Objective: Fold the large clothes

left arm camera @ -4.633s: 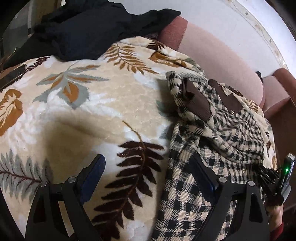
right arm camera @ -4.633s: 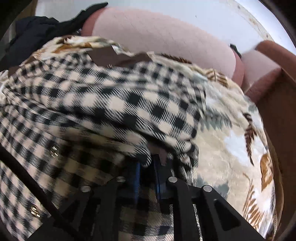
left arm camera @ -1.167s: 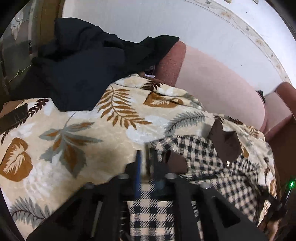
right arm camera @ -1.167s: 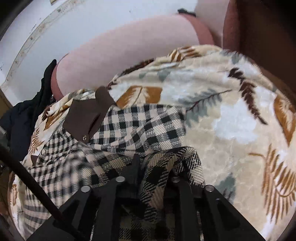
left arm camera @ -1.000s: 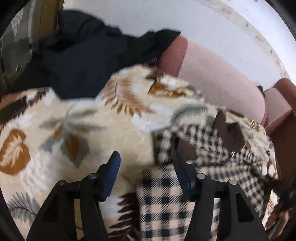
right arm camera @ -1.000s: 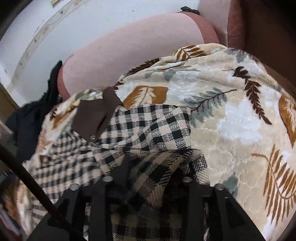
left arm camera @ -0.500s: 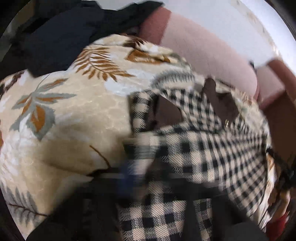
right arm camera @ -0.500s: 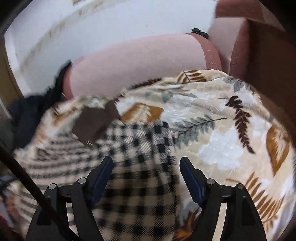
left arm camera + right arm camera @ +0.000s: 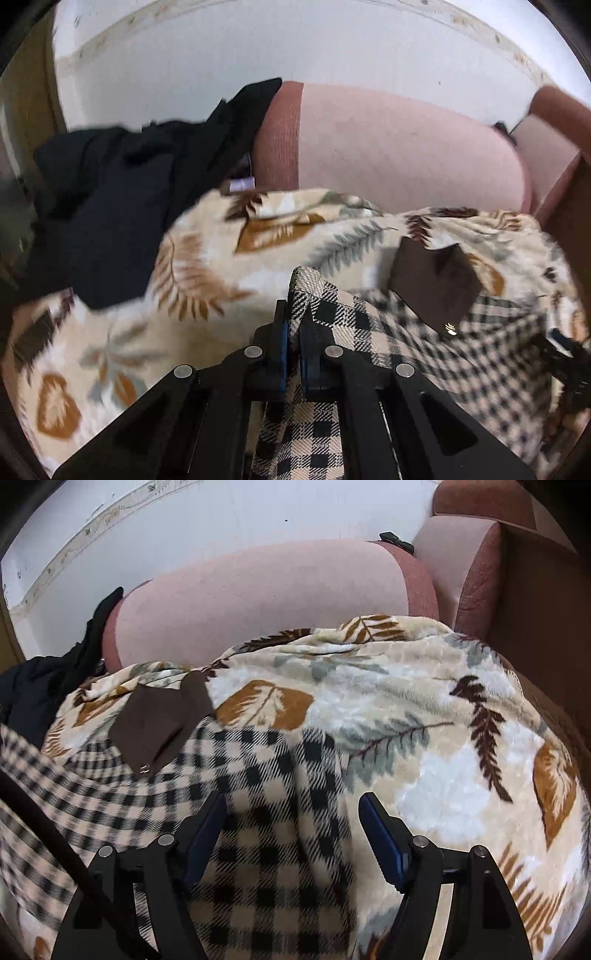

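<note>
Left hand-held gripper [image 9: 291,328]: jaws together, clamped on a raised edge of the black-and-cream checked woven garment [image 9: 424,362]; pinched cloth stands up in a fold between the blue-lined fingers [image 9: 282,339]. Right hand-held gripper [image 9: 293,827]: jaws well apart, nothing pinched; checked cloth lies below and between the fingers, pads clear of it. Dark cable crosses lower left of the right wrist view.

Garment: spread across the middle of a cream plush blanket printed with brown, ochre and grey leaves [image 9: 443,738]; dark brown collar with a small metal snap [image 9: 159,723] lies at the far end, towards the backrest. In the left wrist view, same brown collar [image 9: 436,284] to the right of the clamped fold.

Blanket: draped over the seat of a pink upholstered sofa [image 9: 258,590], rumpled at the rear edge against the backrest. Reddish-brown armrest [image 9: 476,587] at far right.

Heap of black clothing [image 9: 122,199]: on the left end of the sofa, partly over the backrest corner, overlapping the blanket edge. White wall [image 9: 295,44] behind. Left wrist view blurred in places.
</note>
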Action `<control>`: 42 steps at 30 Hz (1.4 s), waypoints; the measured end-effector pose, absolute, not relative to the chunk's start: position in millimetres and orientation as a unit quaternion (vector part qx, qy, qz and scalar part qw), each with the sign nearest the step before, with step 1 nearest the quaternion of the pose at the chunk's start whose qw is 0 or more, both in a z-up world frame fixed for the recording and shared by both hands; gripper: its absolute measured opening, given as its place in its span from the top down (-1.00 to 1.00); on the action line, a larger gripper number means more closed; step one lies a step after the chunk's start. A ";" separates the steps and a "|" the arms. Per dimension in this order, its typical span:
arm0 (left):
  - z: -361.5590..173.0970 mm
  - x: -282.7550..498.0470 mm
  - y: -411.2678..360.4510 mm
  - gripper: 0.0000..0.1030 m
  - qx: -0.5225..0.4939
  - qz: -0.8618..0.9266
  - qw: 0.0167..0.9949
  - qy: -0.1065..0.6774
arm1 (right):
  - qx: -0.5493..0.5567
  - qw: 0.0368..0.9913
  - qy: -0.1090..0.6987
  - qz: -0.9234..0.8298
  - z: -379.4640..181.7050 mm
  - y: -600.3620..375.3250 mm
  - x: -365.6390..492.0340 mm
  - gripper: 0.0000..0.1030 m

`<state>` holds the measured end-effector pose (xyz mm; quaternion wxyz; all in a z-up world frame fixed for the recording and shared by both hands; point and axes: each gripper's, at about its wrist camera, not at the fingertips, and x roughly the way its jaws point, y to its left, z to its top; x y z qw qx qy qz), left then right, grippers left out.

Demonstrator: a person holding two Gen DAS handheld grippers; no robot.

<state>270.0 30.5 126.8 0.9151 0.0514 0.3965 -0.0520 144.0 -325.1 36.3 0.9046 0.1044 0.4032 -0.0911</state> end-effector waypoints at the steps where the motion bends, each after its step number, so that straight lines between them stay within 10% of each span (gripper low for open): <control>1: 121.8 276.9 25.0 0.91 0.063 -0.045 0.914 0.399 | 0.104 0.902 0.409 -0.090 32.4 -325.6 147.8 -0.25; 2: 114.1 284.2 20.5 0.91 0.070 -0.039 0.911 0.405 | 0.113 0.898 0.417 -0.080 28.5 -326.4 151.8 0.59; 3: 107.6 289.6 18.9 0.91 0.073 -0.034 0.908 0.411 | 0.118 0.895 0.423 -0.081 26.6 -327.9 153.4 0.85; 12: 35.4 308.3 13.5 0.82 0.117 0.008 0.884 0.452 | 0.103 0.865 0.428 -0.240 19.2 -369.2 151.1 0.88; 16: 53.3 298.4 36.0 0.51 0.051 -0.012 0.891 0.450 | 0.177 0.867 0.419 -0.205 24.2 -387.4 140.2 0.24; 22: 92.9 251.1 92.1 0.04 -0.070 -0.036 0.897 0.435 | 0.202 0.891 0.370 -0.169 60.5 -377.8 111.6 -0.18; 29: 67.1 178.0 120.2 -0.19 -0.086 -0.083 0.881 0.458 | 0.191 0.890 0.398 -0.113 64.8 -346.5 66.5 -0.26; 40: 9.4 151.3 86.8 -0.17 -0.066 -0.158 0.840 0.514 | 0.247 0.837 0.477 -0.104 9.6 -336.1 -11.8 -0.44; 42: 5.3 154.3 79.7 0.77 -0.049 -0.158 0.830 0.532 | 0.266 0.836 0.474 -0.072 0.5 -330.2 -8.4 -0.41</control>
